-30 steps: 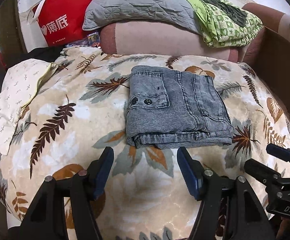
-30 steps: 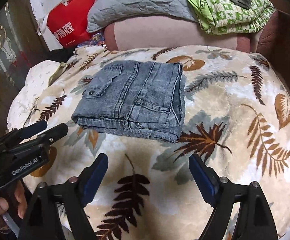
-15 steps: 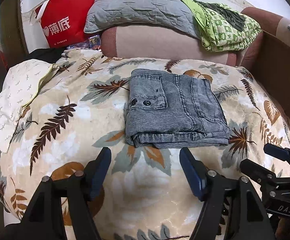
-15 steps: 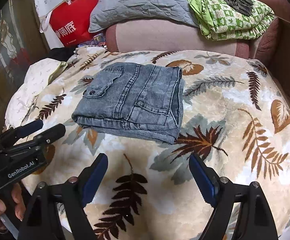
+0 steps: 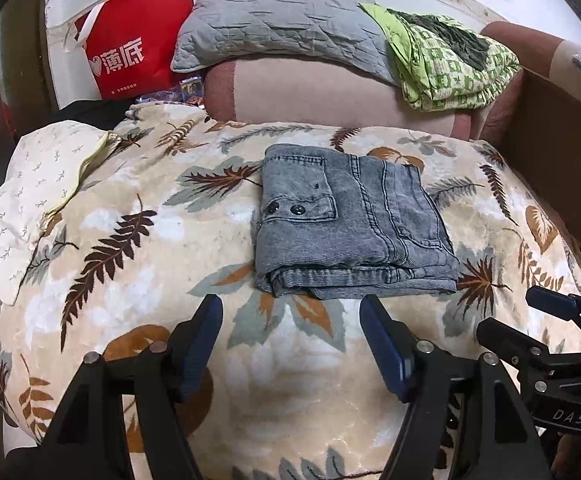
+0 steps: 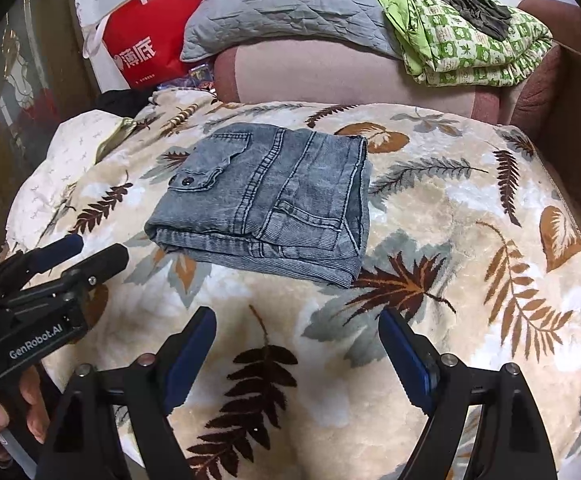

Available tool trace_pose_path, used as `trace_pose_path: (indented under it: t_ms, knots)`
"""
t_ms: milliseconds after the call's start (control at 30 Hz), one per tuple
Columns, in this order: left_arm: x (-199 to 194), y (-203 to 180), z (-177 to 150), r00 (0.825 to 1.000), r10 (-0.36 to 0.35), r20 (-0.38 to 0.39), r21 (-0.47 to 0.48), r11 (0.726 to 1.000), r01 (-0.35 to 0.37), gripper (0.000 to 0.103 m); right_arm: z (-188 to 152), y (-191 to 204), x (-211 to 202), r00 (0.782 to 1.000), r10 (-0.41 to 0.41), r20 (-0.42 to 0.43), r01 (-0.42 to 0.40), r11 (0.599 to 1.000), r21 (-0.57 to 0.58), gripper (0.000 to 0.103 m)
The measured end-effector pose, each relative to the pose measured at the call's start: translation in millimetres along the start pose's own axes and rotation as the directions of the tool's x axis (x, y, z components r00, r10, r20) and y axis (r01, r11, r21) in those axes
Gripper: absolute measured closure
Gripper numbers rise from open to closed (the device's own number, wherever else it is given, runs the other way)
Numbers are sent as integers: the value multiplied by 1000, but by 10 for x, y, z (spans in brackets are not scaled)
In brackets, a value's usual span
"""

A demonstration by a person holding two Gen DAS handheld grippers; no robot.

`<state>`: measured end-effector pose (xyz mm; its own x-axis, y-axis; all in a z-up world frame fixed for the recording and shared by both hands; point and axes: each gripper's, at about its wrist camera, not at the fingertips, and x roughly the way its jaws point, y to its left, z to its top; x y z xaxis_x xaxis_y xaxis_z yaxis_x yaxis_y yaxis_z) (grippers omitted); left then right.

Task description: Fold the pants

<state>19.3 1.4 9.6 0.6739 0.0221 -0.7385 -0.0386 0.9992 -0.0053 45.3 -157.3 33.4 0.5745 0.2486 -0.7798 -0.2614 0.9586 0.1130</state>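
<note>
Grey denim pants lie folded into a compact rectangle on a leaf-patterned blanket; they also show in the right wrist view. My left gripper is open and empty, just short of the pants' near edge. My right gripper is open and empty, a little back from the pants. Each gripper shows in the other's view: the right one at the right edge, the left one at the left edge.
A red bag, a grey pillow and a green patterned quilt sit at the back. A white pillow lies left. A brown cardboard wall stands at the right.
Both grippers have drawn back slightly from the folded pants, which now sit a little farther off. The pants have not moved.
</note>
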Motion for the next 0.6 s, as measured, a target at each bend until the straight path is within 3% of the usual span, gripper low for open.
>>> trace_pose_path:
  t_ms: [67, 167, 333, 467, 600]
  knots:
    - [-23, 15, -3, 1000, -10, 9, -8, 1000, 10, 29, -4, 12, -5, 1000, 0, 9, 0, 1000, -6, 17]
    - [-45, -7, -5, 999, 28, 26, 18, 999, -28, 28, -25, 18, 16, 1000, -2, 4, 3, 1000, -10, 17]
    - [-57, -56, 35, 1000, -25, 10, 27, 999, 24, 28, -39, -19, 38, 1000, 1, -2, -1, 1000, -3, 17]
    - [-115, -144, 89, 999, -10, 38, 54, 999, 8, 20, -46, -62, 37, 1000, -4, 0, 4, 1000, 0, 17]
    - [-179, -199, 161, 998, -10, 70, 61, 998, 5, 18, -64, -121, 47, 1000, -12, -7, 13, 1000, 14, 17]
